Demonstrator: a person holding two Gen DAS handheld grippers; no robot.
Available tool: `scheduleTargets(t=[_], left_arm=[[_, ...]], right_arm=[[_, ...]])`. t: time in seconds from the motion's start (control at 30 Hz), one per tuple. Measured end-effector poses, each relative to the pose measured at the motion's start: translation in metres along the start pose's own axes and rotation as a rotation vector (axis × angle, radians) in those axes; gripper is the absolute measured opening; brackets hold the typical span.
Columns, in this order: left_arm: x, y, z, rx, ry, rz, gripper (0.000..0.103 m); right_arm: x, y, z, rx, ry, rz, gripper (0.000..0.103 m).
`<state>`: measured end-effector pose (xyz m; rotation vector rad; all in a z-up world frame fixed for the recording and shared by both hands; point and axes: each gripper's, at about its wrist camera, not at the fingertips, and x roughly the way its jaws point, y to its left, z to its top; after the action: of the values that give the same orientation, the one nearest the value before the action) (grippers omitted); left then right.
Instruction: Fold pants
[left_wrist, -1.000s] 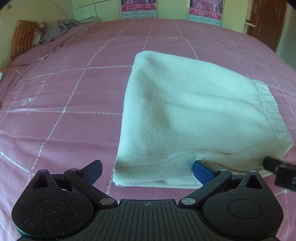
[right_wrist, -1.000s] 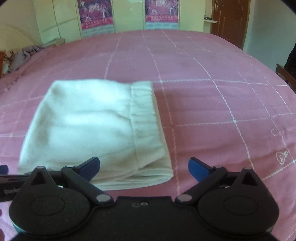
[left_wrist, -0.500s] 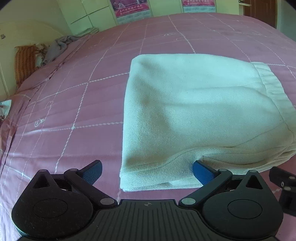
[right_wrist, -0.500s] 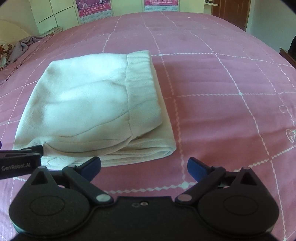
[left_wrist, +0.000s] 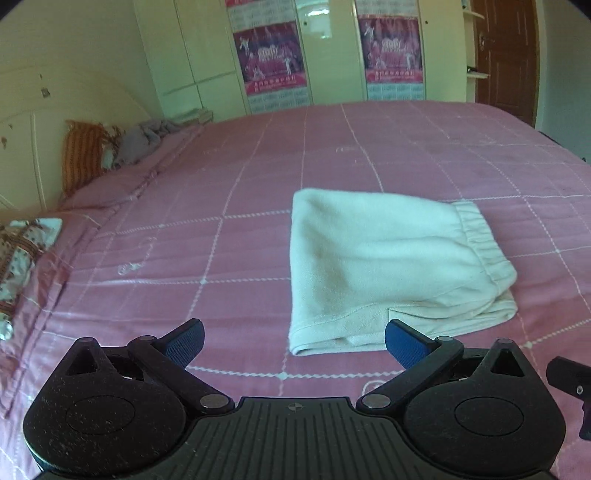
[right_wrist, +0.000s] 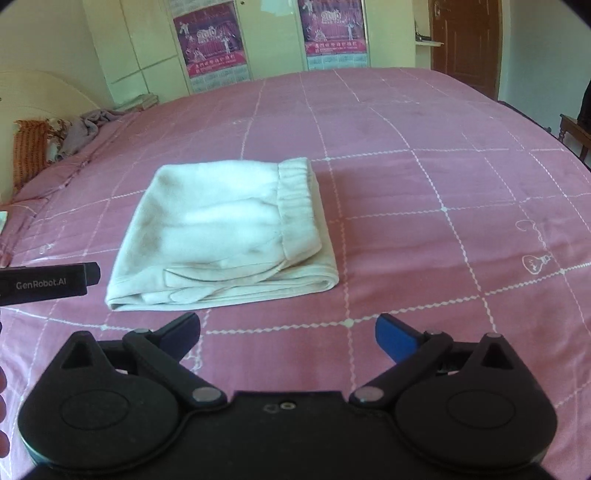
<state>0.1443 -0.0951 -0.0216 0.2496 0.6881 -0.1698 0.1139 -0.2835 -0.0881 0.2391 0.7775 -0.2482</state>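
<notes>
One pair of pants (left_wrist: 391, 266), white, soft knit, lies folded into a flat, roughly rectangular stack of several layers on the bedspread (left_wrist: 221, 177), a pink quilted cover crossed by white stitched grid lines. The elastic, gathered waistband (right_wrist: 295, 199) forms the stack's right edge.

Two grippers are present, each with two blue ribbed pads on black hinged arms. The left gripper (left_wrist: 293, 341) hangs with jaws spread wide and nothing between them; the folded stack lies just ahead of the jaws, toward the right pad, whose tip overlaps the near hem in the left wrist view, contact not determinable. The right gripper (right_wrist: 288, 334) is likewise spread wide and empty; the stack lies ahead and to the left of its jaws, clear of both pads. A black bar of the left gripper, lettered "GenRobot.AI", shows beside the stack's left near corner.

Beyond the jaws: two wall posters (left_wrist: 271, 55), both pink-purple; one brown wooden door (right_wrist: 465, 40); one orange striped pillow (left_wrist: 83, 155); one grey crumpled cloth (left_wrist: 144, 138) beside that pillow; cream cabinet panels
</notes>
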Motion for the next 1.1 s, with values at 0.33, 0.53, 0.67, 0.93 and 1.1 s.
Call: scheduleTargets(t=[0.33,0.53,0.67,0.93,1.1], left_arm=[[-0.166,0.042,-0.052,-0.047,-0.177,-0.014,0.103],[-0.172,0.049,-0.069,-0.107,-0.063,-0.035,0.103],[-0.174,0.048,-0.079,-0.095,-0.057,-0.010,0.103],[-0.163,0.047,-0.079,-0.109,-0.022,-0.035,0.103],[-0.158,0.044,-0.075,-0.113,-0.018,-0.048,0.103]], right_arm=[[-0.137,0.019,-0.044,-0.081,-0.180,0.080,0.103],[-0.174,0.021,-0.057,-0.037,-0.210,0.065,0.103],[-0.195,0.021,-0.059,-0.012,-0.251,0.039,0.103],[-0.209,0.025,-0.061,-0.038,-0.287,-0.006,0.103],[-0.209,0.025,-0.059,-0.039,-0.297,-0.010,0.103]])
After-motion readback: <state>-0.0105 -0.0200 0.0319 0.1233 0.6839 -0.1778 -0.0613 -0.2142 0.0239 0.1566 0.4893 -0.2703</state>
